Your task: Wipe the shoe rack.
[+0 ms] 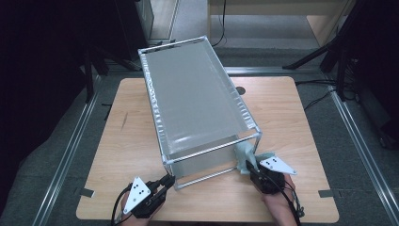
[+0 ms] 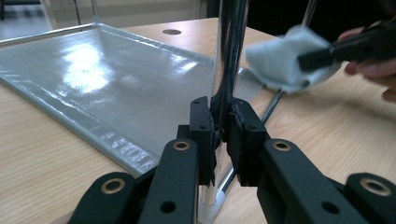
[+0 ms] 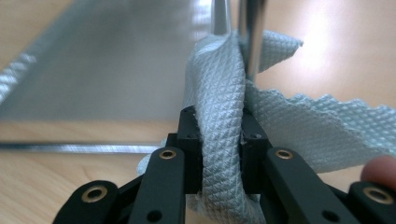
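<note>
Both hands entered from the near edge of the bench [image 1: 131, 155]. Left gripper [image 1: 162, 182] had its jaws clamped on the near-left upright of the metal-framed rack [image 1: 197, 101]. Right gripper [image 1: 253, 170], jaws shut on a pale cloth [image 1: 244, 155], pressed it against the near-right upright.

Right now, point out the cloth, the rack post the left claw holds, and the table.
cloth [image 3: 219, 107], right gripper view, fold between the jaws.
rack post [image 2: 229, 46], left gripper view, chrome shaft above the jaws.
table [image 1: 131, 141], high view, bare wood.
</note>
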The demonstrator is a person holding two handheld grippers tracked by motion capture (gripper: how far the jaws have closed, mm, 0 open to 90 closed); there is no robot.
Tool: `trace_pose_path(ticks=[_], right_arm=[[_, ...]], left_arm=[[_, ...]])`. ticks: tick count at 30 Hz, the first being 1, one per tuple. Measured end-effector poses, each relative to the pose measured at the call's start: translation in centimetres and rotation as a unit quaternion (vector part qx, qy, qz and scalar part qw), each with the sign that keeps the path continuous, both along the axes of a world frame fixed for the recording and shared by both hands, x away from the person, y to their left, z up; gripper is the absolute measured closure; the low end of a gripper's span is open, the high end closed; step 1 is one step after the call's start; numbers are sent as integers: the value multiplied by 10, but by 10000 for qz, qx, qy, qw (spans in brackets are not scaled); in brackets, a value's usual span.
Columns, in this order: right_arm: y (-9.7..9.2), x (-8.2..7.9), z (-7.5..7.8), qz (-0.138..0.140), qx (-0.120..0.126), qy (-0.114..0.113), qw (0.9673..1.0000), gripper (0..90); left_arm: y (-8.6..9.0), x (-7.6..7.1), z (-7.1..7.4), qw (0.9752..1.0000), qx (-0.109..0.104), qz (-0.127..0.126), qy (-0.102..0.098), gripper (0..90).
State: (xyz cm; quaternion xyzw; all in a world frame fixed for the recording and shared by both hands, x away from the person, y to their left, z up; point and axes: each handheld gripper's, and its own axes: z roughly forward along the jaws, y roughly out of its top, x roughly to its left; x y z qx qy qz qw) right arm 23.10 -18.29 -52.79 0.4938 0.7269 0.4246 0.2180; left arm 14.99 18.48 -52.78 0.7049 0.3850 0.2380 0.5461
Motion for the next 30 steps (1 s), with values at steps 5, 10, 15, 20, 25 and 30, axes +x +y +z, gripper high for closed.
trace_pose_path(ticks=[5, 10, 15, 20, 25, 30], right_arm=[[-13, 0, 5, -11, -134, 73, 9999, 762], [-28, -5, 26, -156, 18, -173, 9997, 763], [-33, -17, 66, -415, 357, -978, 9937, 765], [-27, -26, 97, -545, 620, -1626, 9832, 765], [-5, -16, 123, -371, 693, -2012, 9764, 764], [10, -3, 121, -321, 710, -1937, 9780, 763]], left_arm=[[-2, -1, 0, 10000, 26, -33, -17, 816], [-2, -1, 0, 10000, 32, -35, -23, 816], [-2, -1, 0, 10000, 62, -29, -24, 816], [-3, -1, 0, 10000, 42, -12, -32, 816], [-3, -1, -1, 10000, 19, 1, -32, 816], [-2, 0, -1, 10000, -9, -25, -29, 817]])
